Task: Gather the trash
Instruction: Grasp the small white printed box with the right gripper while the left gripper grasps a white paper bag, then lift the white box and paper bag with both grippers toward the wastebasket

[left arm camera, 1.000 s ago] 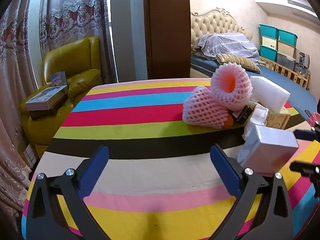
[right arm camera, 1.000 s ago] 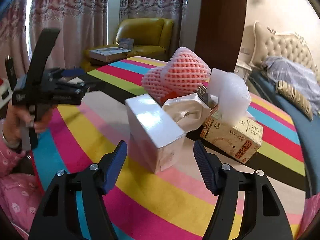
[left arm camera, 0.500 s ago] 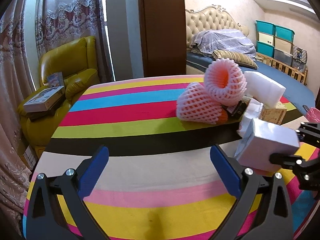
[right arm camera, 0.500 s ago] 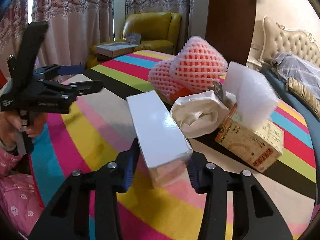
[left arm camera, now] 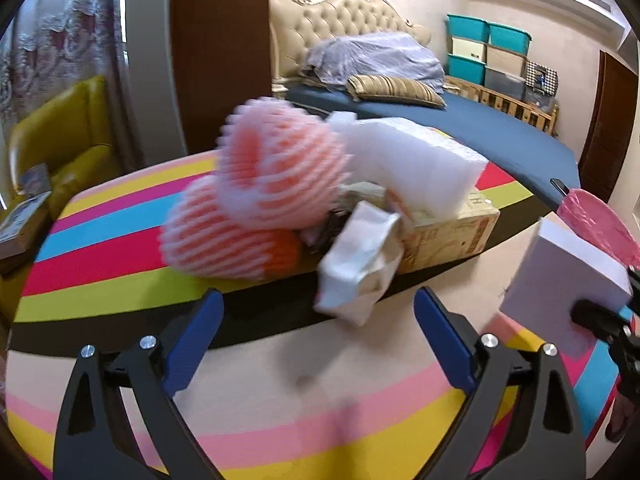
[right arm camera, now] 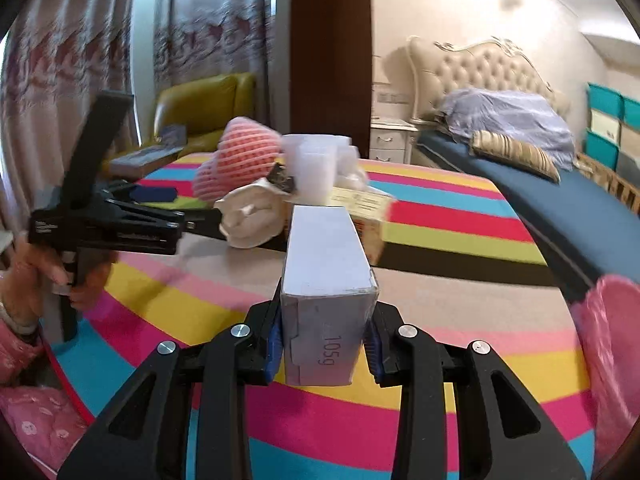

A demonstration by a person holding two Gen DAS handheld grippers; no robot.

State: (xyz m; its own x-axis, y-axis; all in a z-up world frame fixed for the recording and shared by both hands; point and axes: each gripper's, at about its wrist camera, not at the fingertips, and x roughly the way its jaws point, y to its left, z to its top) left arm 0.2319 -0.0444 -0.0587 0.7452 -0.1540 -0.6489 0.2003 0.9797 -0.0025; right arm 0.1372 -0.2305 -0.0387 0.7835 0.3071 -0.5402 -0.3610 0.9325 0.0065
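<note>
**Collect trash: first box in hand, pile untouched**

Right claw (right arm camera: pixel 325 344) is clamped tight on the white carton (right arm camera: pixel 328 276), pads on its two long sides near the end printed "105g". Carton is off the striped surface (right arm camera: pixel 440 320), long axis running straight out along the claw's fingers, far end aimed at the pile, roughly level.

Left claw (left arm camera: pixel 316 348) is empty, jaws wide but starting to close, nothing between them; the crumpled white paper bag (left arm camera: pixel 360 264) sits just ahead of it.

Left to collect: two pink foam fruit nets (left arm camera: pixel 276 176), white foam sheet (left arm camera: pixel 416 160), tan cardboard box (left arm camera: pixel 452 236), the paper bag. Pink plastic bag (right arm camera: pixel 612 340) at the surface's edge is likely the destination. I'd call it early stage; nothing visibly binned yet.
</note>
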